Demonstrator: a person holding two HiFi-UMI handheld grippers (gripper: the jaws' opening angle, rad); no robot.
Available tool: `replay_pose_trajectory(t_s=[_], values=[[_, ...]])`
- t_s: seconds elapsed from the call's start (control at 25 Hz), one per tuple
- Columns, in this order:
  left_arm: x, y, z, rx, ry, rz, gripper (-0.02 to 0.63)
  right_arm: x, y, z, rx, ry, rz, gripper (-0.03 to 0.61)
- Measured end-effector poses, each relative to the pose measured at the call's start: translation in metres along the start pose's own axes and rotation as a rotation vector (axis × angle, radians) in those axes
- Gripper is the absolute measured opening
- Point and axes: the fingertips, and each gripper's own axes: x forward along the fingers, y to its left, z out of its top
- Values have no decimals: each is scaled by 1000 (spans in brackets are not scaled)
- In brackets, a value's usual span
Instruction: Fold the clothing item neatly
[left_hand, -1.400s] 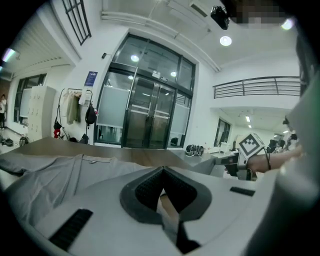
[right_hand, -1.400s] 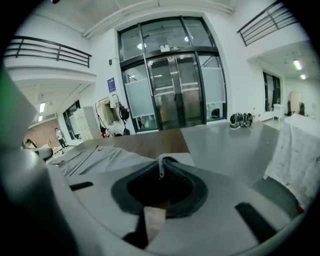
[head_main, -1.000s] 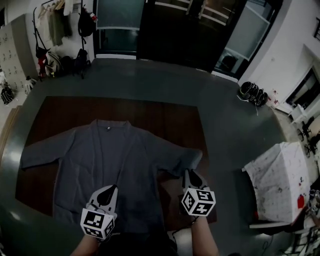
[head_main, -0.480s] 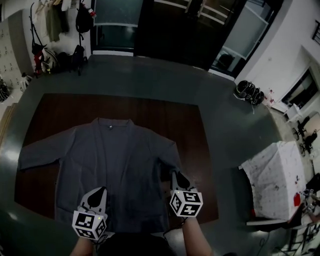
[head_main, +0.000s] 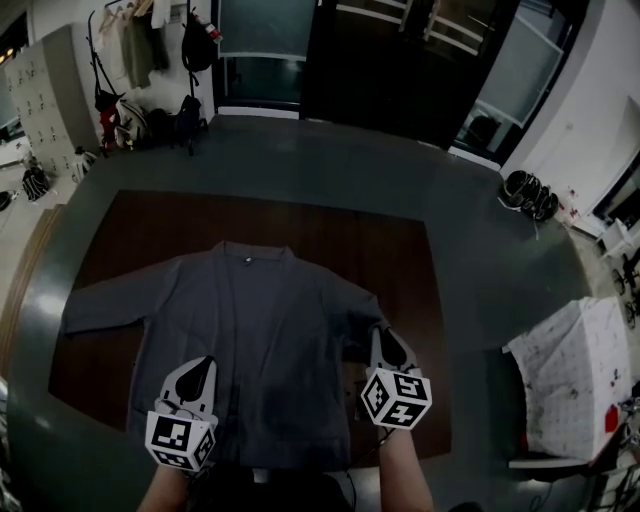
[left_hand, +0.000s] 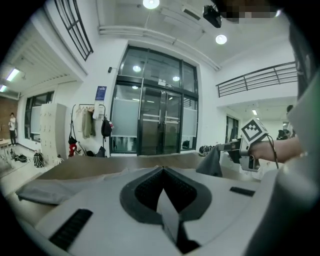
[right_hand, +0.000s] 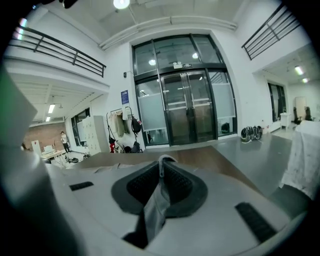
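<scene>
A grey open-front garment lies spread flat on the brown table, collar away from me and its left sleeve stretched out. My left gripper is over the garment's lower left part, and its jaws are shut with a pale fold of cloth between them. My right gripper is at the garment's right side, shut on grey cloth from the right sleeve, which hangs bunched from it. In the left gripper view the right gripper is held above the table.
A coat rack with clothes and bags stands at the far left beside lockers. Dark glass doors are behind the table. Shoes lie on the floor at right, and a white covered stand is close to the table's right end.
Both grippers have shifted a little to the left over the garment and risen slightly, still shut. The head view has swung, so the table sits further right in it.
</scene>
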Motion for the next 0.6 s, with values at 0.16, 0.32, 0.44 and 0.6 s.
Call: replay_pose_trajectory(t_s=[0.16, 0.32, 0.44, 0.6], values=[[-13, 41, 8, -4, -30, 14, 8, 3, 41, 26, -35, -53, 28, 21], [-15, 88, -2, -9, -11, -13, 8, 15, 95, 38, -75, -89, 19, 21], [-14, 111, -11, 38, 20, -61, 8, 24, 136, 37, -105, -89, 7, 21], [-20, 147, -20, 26, 37, -107, 8, 43, 200, 25, -96, -80, 10, 21]])
